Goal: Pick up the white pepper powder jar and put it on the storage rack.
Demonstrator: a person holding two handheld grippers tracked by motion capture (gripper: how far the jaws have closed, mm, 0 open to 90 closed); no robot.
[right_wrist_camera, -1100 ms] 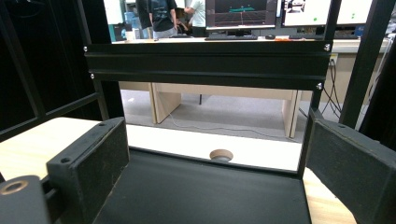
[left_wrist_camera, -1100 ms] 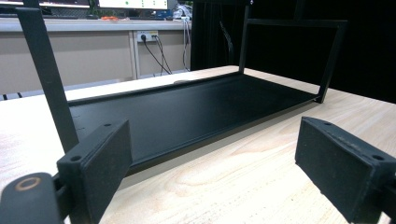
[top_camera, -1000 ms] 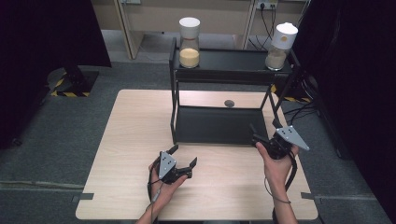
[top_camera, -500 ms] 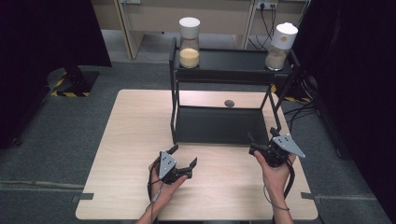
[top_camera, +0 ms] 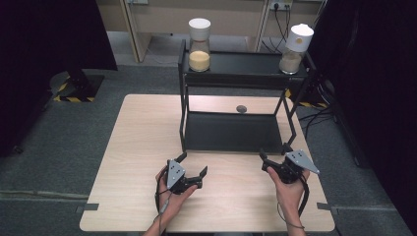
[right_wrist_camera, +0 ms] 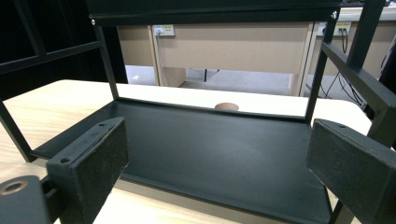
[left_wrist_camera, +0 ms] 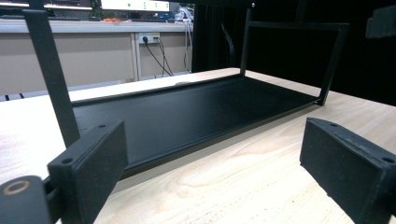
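Black shelf rack (top_camera: pixel 236 132) stands on the far half of the wooden table (top_camera: pixel 142 147), two tiers: lower tray resting on the tabletop, upper shelf carrying two white-lidded jars, one with yellow grain (top_camera: pixel 199 38) at its left end, one with paler contents (top_camera: pixel 296 43) at its right end. Long axis of the rack runs left to right across the table, so its open front faces the person. Both grippers sit on the near side, rack straight ahead and beyond them. Right gripper (top_camera: pixel 272 167) is the nearer one, just in front of the rack's right front post, apart from it; jaws spread wide, nothing between them; its own view looks squarely into the lower tray (right_wrist_camera: pixel 210 154). Left gripper (top_camera: pixel 193 173) lies near the tray's left front corner, angled toward it, a bit farther back; jaws also wide and empty, the tray (left_wrist_camera: pixel 187 116) seen obliquely from that corner. A small dark round disc (top_camera: pixel 241 108) lies on the table behind the tray, near the rear edge. Judgement: any reach goes forward, and the jars are high and well apart from both hands; the right-hand jar falls to the right gripper.
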